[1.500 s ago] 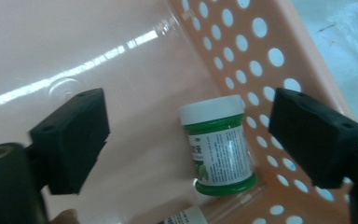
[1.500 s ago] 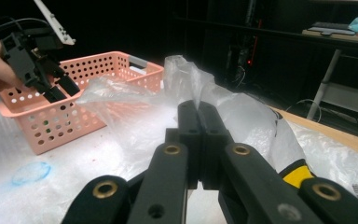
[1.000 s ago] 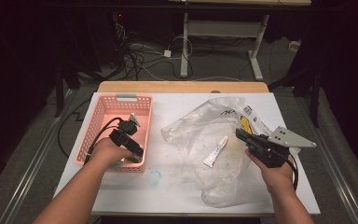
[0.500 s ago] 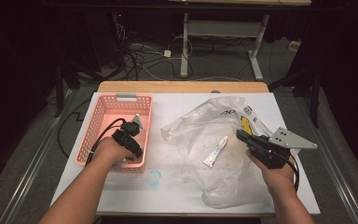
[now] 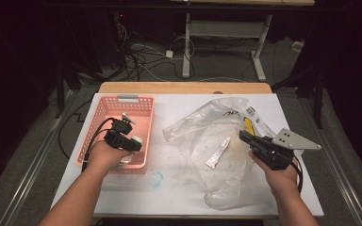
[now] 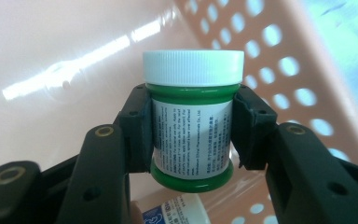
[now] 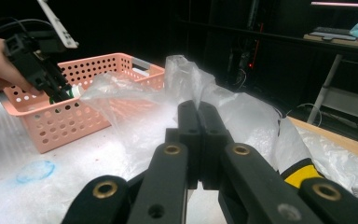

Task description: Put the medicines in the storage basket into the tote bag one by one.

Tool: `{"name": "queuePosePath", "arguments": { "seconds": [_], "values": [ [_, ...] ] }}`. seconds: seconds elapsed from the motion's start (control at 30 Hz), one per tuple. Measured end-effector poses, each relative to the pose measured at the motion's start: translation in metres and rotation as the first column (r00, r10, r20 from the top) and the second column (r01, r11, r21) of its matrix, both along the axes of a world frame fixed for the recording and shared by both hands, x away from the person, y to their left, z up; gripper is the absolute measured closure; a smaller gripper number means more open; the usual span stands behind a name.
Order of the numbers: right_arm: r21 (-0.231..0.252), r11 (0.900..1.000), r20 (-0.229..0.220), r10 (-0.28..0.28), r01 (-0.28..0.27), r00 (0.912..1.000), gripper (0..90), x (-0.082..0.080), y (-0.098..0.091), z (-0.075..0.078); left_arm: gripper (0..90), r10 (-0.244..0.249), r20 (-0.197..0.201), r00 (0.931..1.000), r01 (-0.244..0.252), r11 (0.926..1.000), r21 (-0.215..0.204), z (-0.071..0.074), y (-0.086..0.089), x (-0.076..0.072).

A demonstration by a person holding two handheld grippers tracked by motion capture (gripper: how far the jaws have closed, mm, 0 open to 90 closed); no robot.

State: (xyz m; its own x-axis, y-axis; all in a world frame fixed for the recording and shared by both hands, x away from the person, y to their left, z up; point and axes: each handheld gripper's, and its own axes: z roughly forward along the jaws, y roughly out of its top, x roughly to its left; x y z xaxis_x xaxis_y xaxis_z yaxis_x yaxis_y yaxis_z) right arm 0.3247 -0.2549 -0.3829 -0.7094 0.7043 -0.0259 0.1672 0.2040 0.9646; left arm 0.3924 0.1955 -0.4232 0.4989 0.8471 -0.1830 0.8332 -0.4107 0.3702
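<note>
L claw (image 6: 191,135) clamped on green jar (image 6: 192,126), white cap, inside pink basket (image 5: 143,122); lift straight up, clear the wall. R claw (image 7: 198,140) shut, empty, by plastic bag (image 5: 217,141)

Both grippers (image 5: 133,143) (image 5: 250,138) are black with brass-coloured screws and black cables; the right carries a grey three-cornered plate (image 5: 296,140); forearms look bare.
</note>
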Motion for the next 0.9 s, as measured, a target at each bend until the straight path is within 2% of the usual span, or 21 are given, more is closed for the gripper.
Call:
{"name": "queuePosePath", "arguments": {
  "seconds": [0.1,0.2,0.4,0.53,0.73,0.77,0.9],
  "values": [
    [0.001,1.0,0.006,0.001,-0.001,1.0,90.0,0.0,0.0,0.001,53.6,0.004,0.073,0.9973,-0.002,0.9994,-0.034,0.004,0.0,-0.009],
    [-0.001,1.0,0.004,0.002,-0.002,1.0,90.0,-0.001,0.001,0.001,53.6,0.02,0.144,0.9894,-0.01,0.9979,-0.064,0.007,0.001,-0.017],
    [-0.011,0.9999,0.002,0.005,-0.005,1.0,90.0,0.0,0.003,-0.001,53.6,0.046,0.224,0.9734,-0.019,0.9922,-0.123,0.005,0.004,-0.027],
    [-0.015,0.9999,0.004,0.003,-0.002,1.0,90.0,-0.001,0.004,-0.001,53.6,0.044,0.288,0.9567,-0.005,0.991,-0.134,0.006,0.003,-0.037],
    [-0.016,0.9999,0.003,0.0,0.0,1.0,90.0,-0.001,0.003,-0.002,53.6,0.047,0.374,0.9261,0.01,0.9888,-0.149,0.006,0.002,-0.054],
    [-0.016,0.9999,0.004,-0.002,0.002,1.0,90.0,-0.001,0.003,-0.002,53.6,0.054,0.387,0.9206,0.009,0.9869,-0.161,0.005,0.002,-0.056],
    [-0.016,0.9999,0.005,-0.004,0.004,1.0,90.0,-0.001,0.003,-0.002,53.6,0.091,0.395,0.9143,-0.007,0.9778,-0.209,0.0,0.006,-0.061]
  ]
}}
